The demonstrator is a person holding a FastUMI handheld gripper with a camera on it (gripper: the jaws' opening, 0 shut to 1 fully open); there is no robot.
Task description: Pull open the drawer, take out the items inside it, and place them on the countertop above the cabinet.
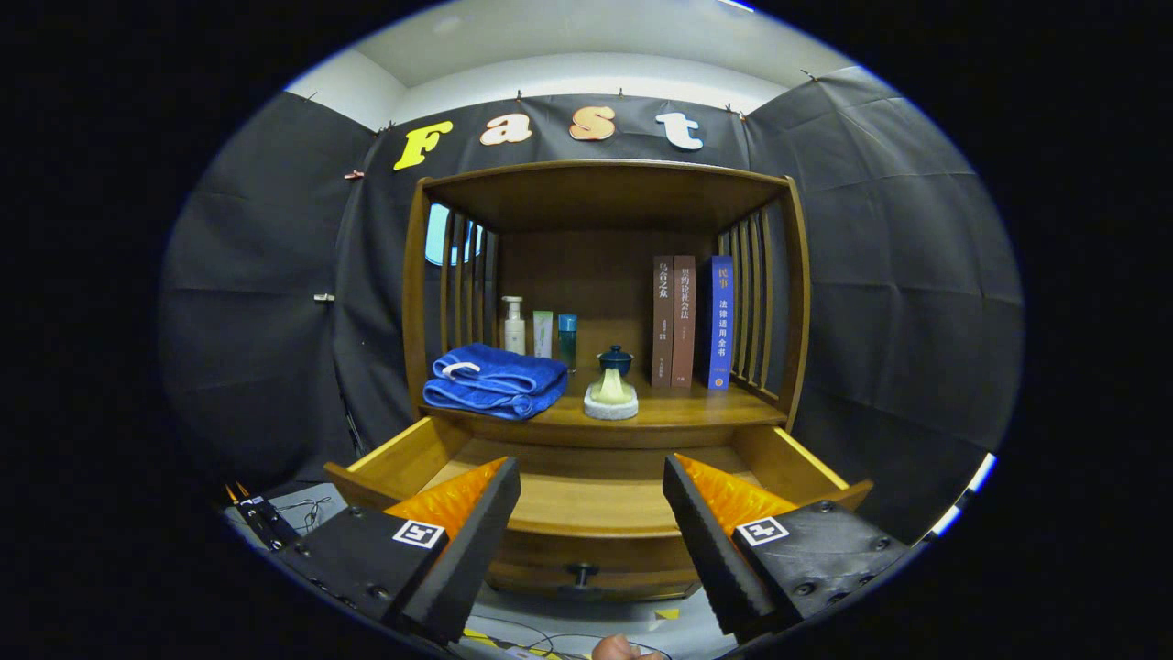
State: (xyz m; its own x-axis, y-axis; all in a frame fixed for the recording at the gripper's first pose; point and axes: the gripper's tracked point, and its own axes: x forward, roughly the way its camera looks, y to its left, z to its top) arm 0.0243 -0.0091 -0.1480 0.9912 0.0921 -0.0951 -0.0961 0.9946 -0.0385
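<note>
The wooden cabinet's drawer [586,500] stands pulled open just ahead of my fingers, its bare wooden floor showing; its dark knob [581,574] sits on the front panel between them. My gripper [591,522] is open, nothing between its black fingers [476,541]. On the countertop [678,408] above the drawer lie a folded blue towel [495,380] and a pale soap-like piece on a round white dish [611,396], with a small dark blue lidded pot [615,359] behind it.
At the back of the shelf stand a pump bottle [513,325], two small tubes [554,337] and three upright books [692,321]. Slatted wooden sides [756,302] close the shelf left and right. Cables [302,513] lie on the floor to the left. A fingertip [619,649] shows below the drawer.
</note>
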